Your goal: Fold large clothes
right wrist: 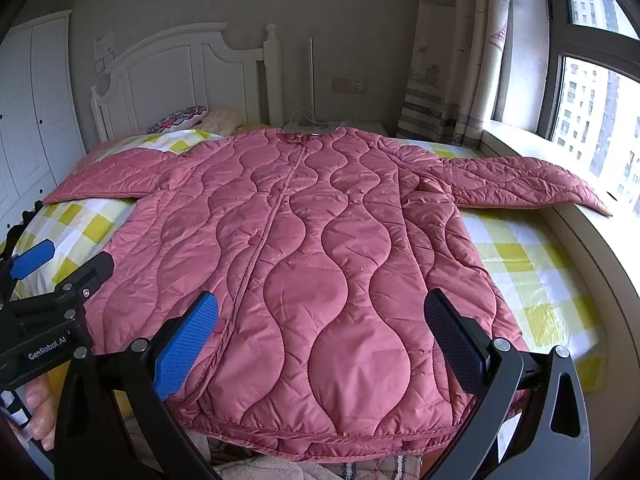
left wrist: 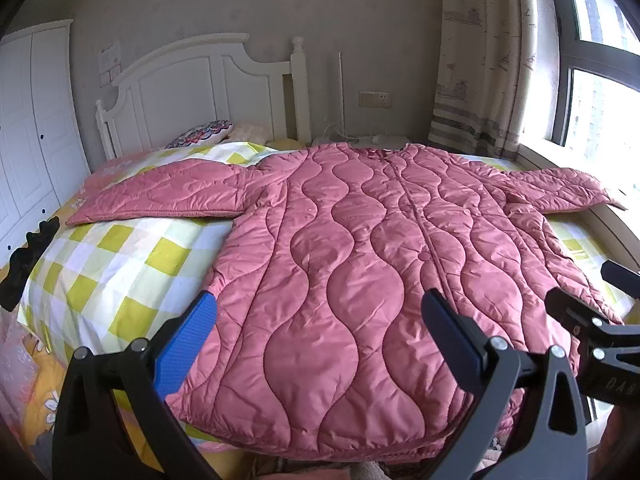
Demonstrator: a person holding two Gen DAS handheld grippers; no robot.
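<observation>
Left gripper (left wrist: 320, 344) spread wide, holding nothing, low in frame; right gripper (right wrist: 322, 340) likewise. Pink quilted coat (right wrist: 304, 248) flat mid-frame, sleeves out, on checked bedsheet (right wrist: 528, 264).

The pink coat (left wrist: 360, 248) is quilted cloth with a soft sheen, puffed between wavy stitched seams and finely creased. Under it, at 9 o'clock in the left view, the checked sheet (left wrist: 120, 264) is smooth matt cotton-like cloth. The headboard (left wrist: 192, 92), at 11 o'clock, looks like white painted wood (satin, not glossy). Both grippers have matt black plastic-looking arms with shiny metal rivets; the left gripper (left wrist: 320, 336) and right gripper (right wrist: 320, 336) carry blue pads (right wrist: 188, 344) with a rough, dimpled grip texture.
</observation>
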